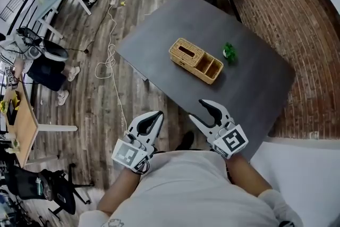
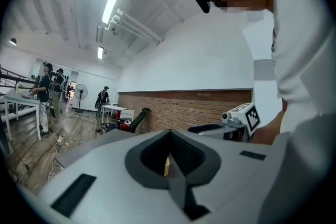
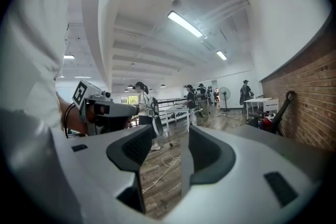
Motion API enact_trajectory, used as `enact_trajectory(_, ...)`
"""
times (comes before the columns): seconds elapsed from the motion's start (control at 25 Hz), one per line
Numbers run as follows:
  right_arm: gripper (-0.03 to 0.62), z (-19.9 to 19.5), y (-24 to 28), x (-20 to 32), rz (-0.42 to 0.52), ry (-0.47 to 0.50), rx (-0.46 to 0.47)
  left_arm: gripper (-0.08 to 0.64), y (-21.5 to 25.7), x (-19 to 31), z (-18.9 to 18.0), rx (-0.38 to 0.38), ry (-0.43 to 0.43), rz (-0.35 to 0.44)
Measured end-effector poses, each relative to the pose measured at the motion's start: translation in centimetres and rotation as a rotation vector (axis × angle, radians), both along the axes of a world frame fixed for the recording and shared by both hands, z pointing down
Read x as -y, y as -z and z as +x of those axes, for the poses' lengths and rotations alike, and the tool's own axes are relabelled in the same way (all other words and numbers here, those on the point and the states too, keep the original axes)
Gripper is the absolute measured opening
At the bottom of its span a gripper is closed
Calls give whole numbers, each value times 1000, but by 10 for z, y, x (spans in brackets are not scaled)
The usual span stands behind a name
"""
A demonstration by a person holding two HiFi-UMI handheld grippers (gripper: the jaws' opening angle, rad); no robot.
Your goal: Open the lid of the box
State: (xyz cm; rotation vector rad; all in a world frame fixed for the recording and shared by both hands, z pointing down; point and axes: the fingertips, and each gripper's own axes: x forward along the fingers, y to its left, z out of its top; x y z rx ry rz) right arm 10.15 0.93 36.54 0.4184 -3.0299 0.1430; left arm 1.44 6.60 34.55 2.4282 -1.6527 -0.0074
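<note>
On the grey table point(image 1: 249, 98): a woven wicker box point(image 1: 195, 60) sits near the middle of the top, set at a slant, on the far side of both grippers and well apart from them.
Lid point(image 1: 185, 51): it lies flat over the box's left part, an oblong slot cut in its top; it is not yet lifted.
Open end: two small compartments point(image 1: 210, 68) at the box's right end stand uncovered; what they hold cannot be made out.
Green object point(image 1: 229, 52): a small leafy-looking item lies just beside the box's right end; whether it touches the wicker cannot be told.
Left gripper point(image 1: 159, 114): it is held low at the near left, off the table's near edge and over the floor; its jaws are pressed together at the tips, with nothing caught between them.
Right gripper point(image 1: 195, 109): it is held at the near right, over the table's near edge; its jaws stand apart, and only floor shows in the gap between them.
Person: a white shirt point(image 1: 186, 188) fills the near foreground, bare forearms reaching to both grippers.
Wooden floor point(image 1: 90, 109): a white cable point(image 1: 109, 56) trails across the planks left of the table.
Brick wall point(image 1: 297, 18): it curves along the right side of the scene.
</note>
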Motion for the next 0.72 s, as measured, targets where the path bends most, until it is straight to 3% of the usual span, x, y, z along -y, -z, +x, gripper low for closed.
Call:
enact_trajectory(0.32,235,24,-9,45,-34,-122,-20,11,1,40,6,10,-75,0)
enact_trajectory(0.72,235,-1,-9,95,-18,-293,-66,11,5,100,-40,-4,-223,32)
